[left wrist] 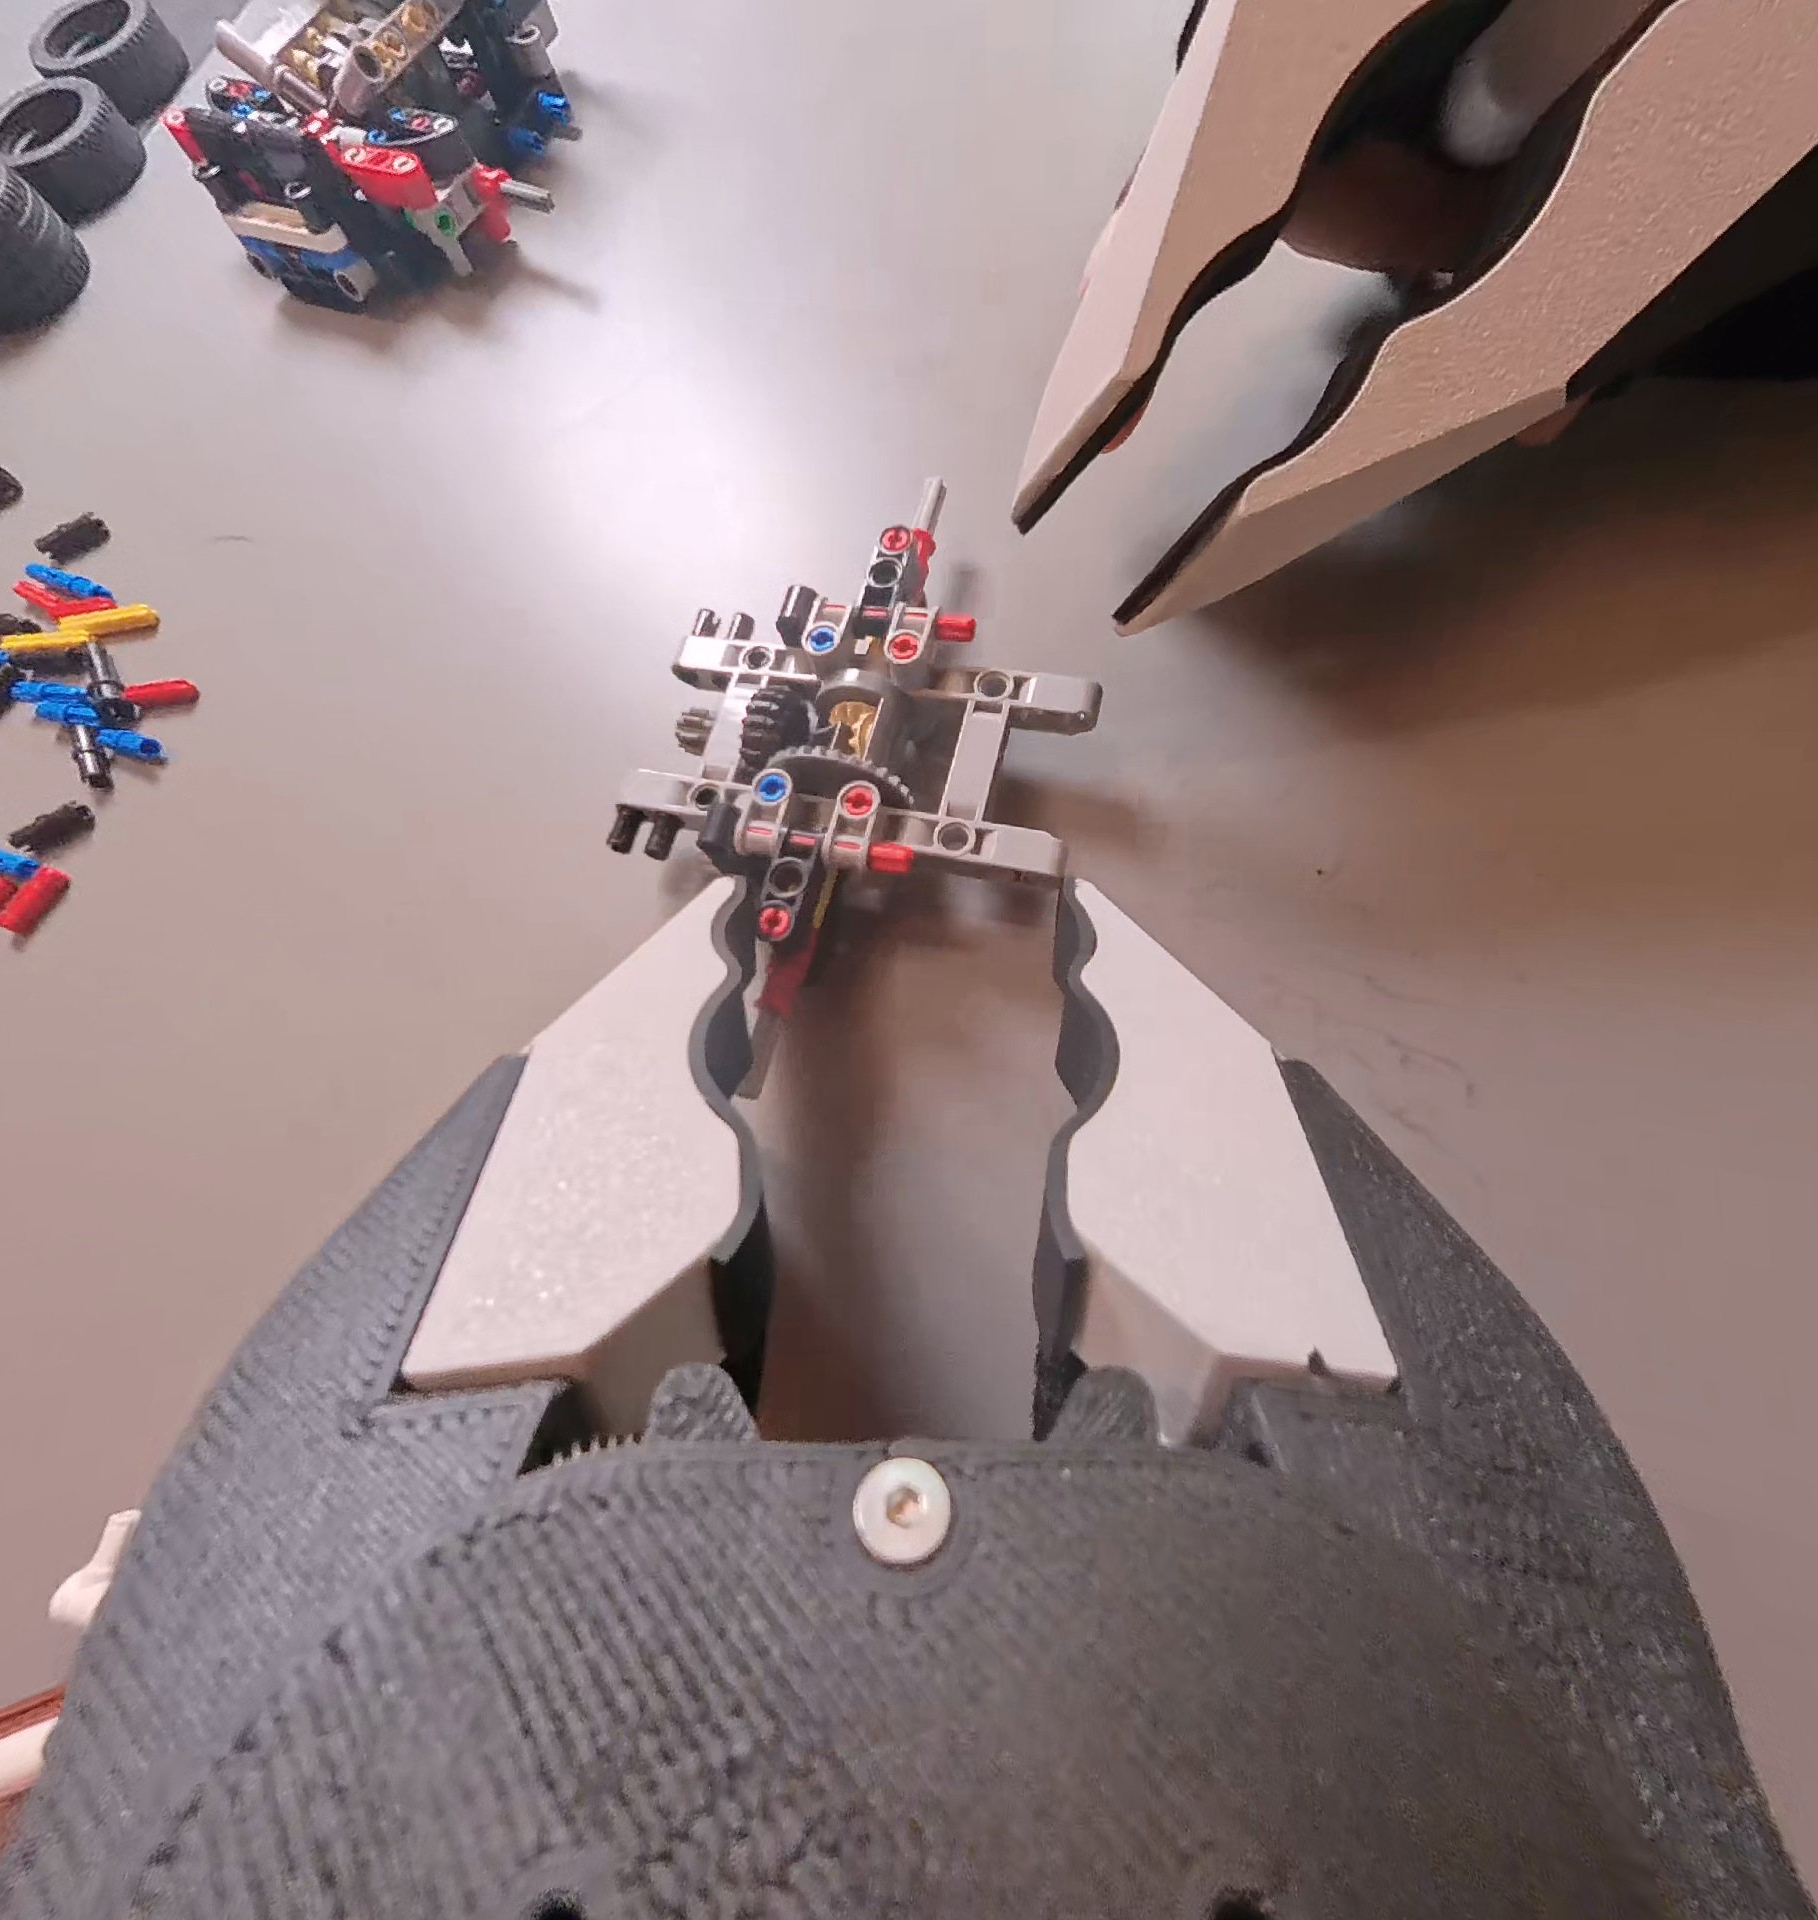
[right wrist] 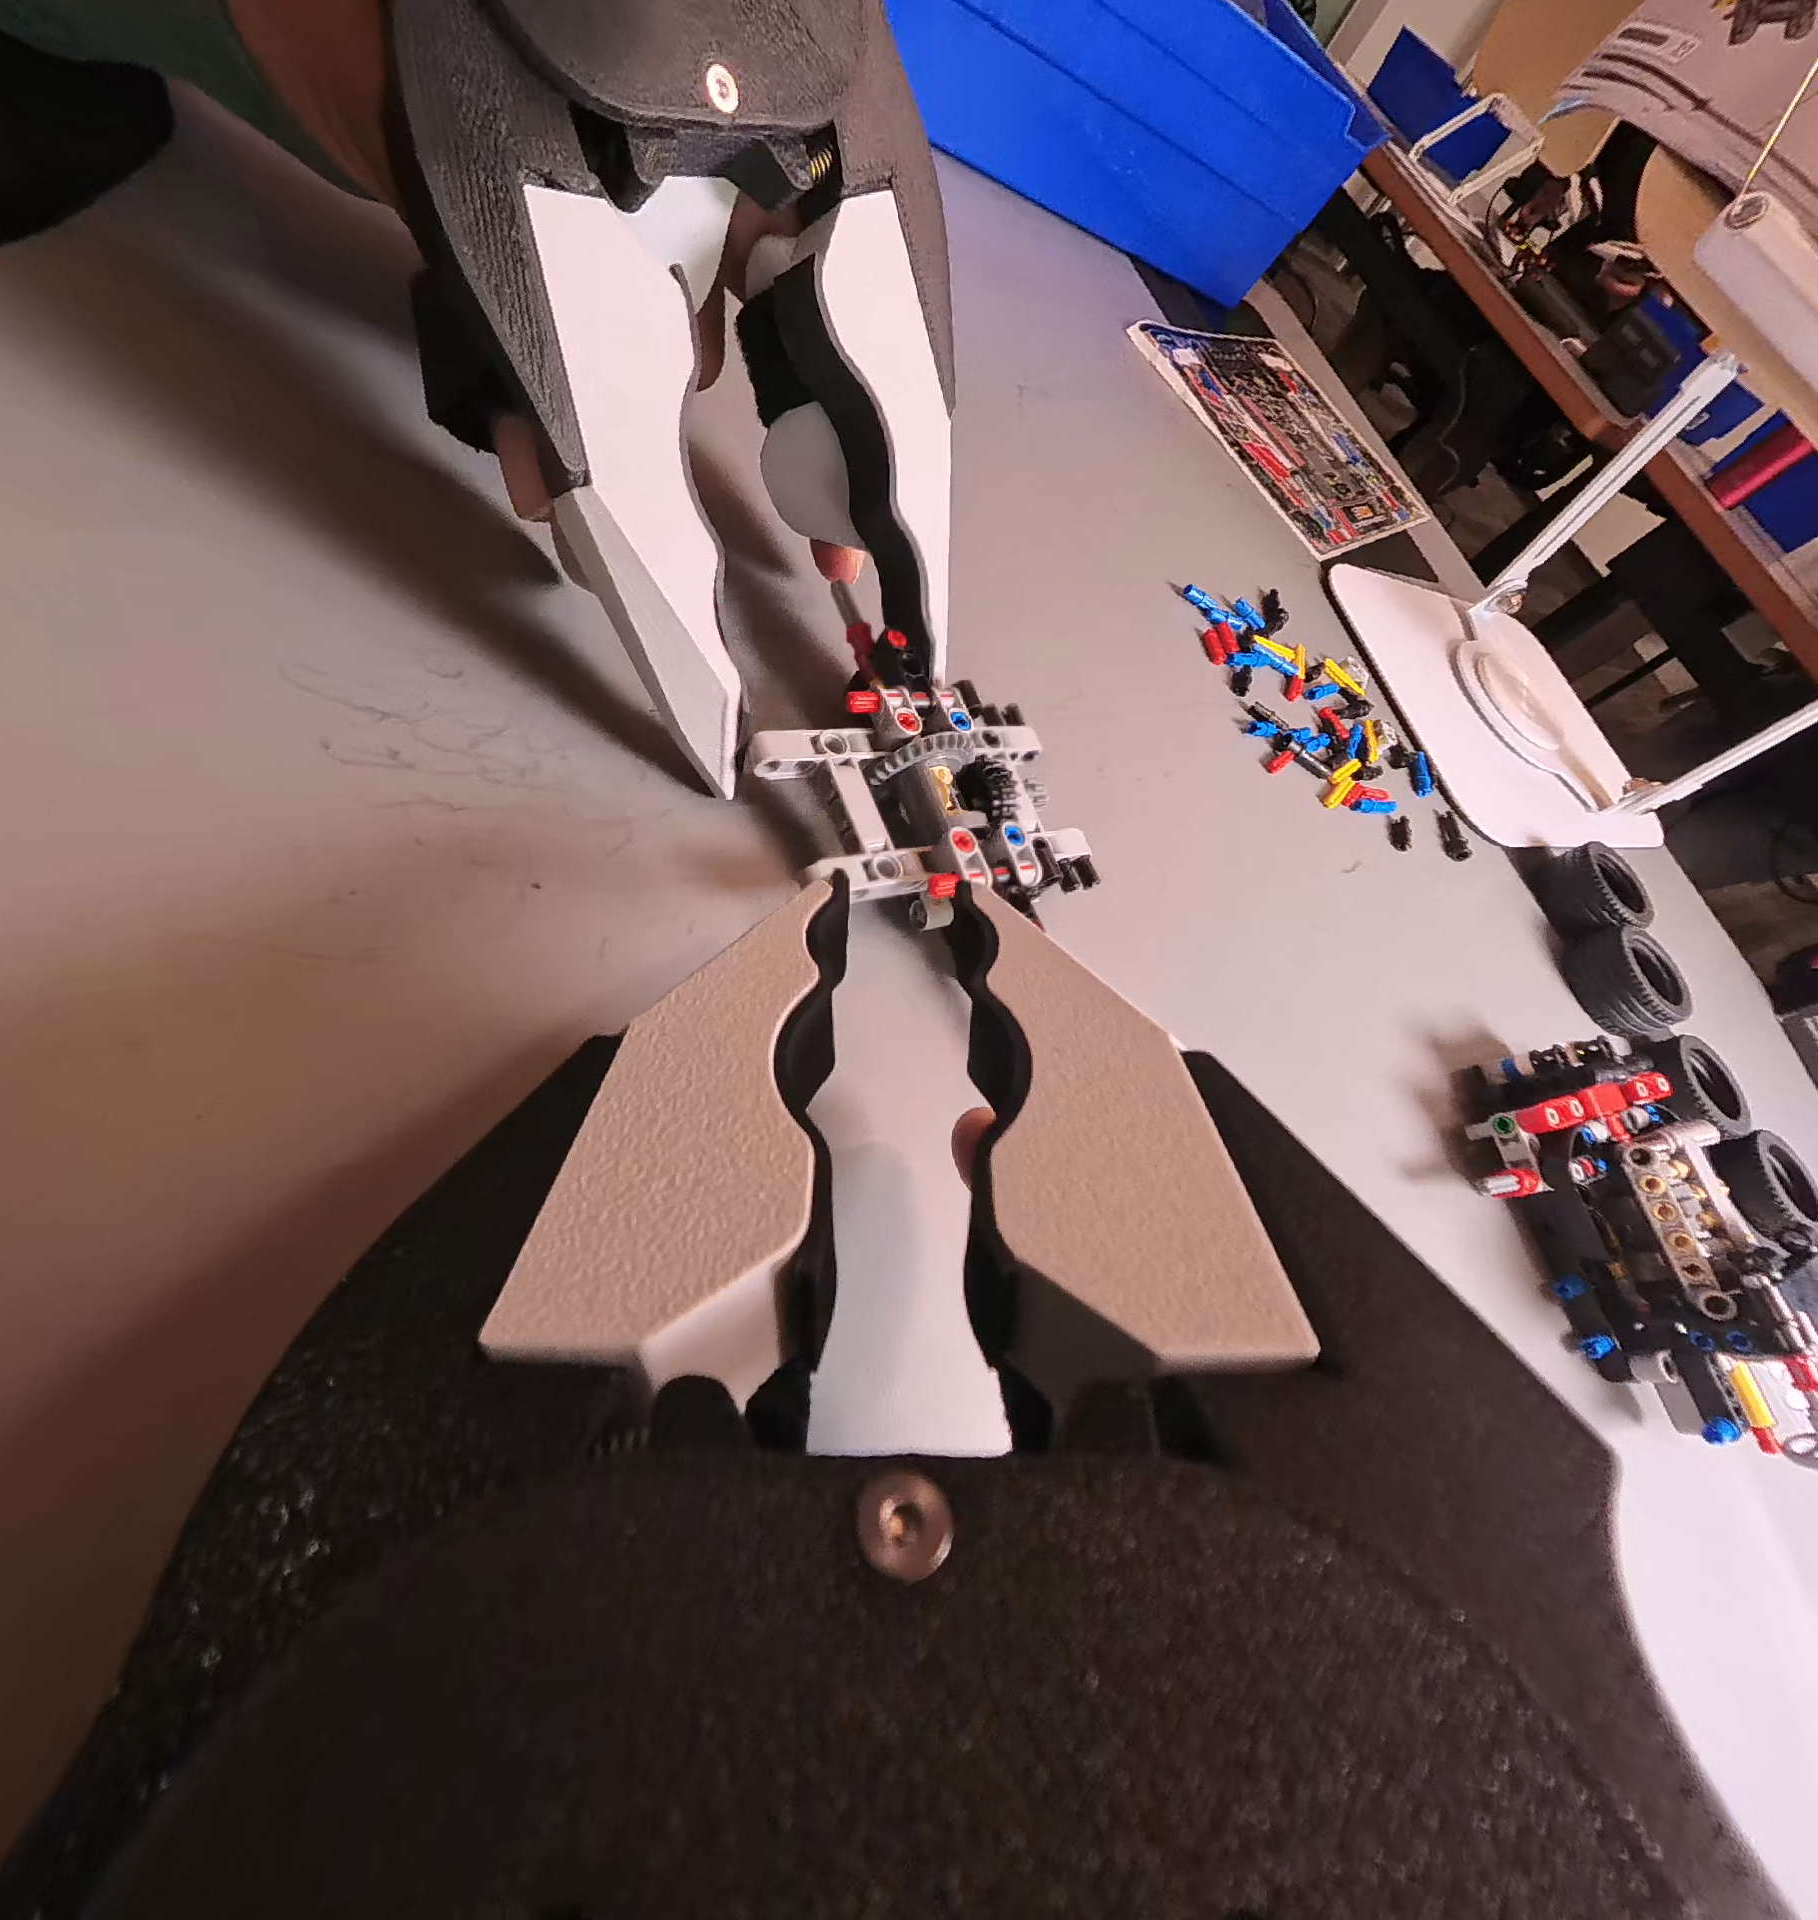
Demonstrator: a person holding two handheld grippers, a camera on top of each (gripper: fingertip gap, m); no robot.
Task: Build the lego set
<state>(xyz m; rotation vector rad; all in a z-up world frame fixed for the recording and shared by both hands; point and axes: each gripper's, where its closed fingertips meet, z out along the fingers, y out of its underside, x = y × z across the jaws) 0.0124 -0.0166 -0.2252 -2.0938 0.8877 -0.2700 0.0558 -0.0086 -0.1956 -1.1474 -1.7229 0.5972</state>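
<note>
A small grey Lego frame with black gears and red and blue pins (left wrist: 853,748) lies on the grey table (left wrist: 676,416); it also shows in the right wrist view (right wrist: 915,790). My left gripper (left wrist: 900,894) is open, its tips at the frame's near edge. The frame's grey axle with a red piece (left wrist: 775,997) runs between the fingers, against the left one. My right gripper (right wrist: 903,899) is open, with a narrower gap, tips at the frame's opposite edge. In the left wrist view the right gripper (left wrist: 1071,571) hovers just beyond the frame. The left gripper (right wrist: 827,727) faces it.
A larger black, red and blue Lego chassis (left wrist: 365,156) (right wrist: 1653,1247) stands off to the side by black tyres (left wrist: 53,156) (right wrist: 1622,935). Loose coloured pins (left wrist: 43,707) (right wrist: 1310,707) lie scattered. An instruction sheet (right wrist: 1289,436), a white lamp base (right wrist: 1487,707) and blue bins (right wrist: 1144,125) are farther off. Tip to tip, the grippers are about 6 cm apart.
</note>
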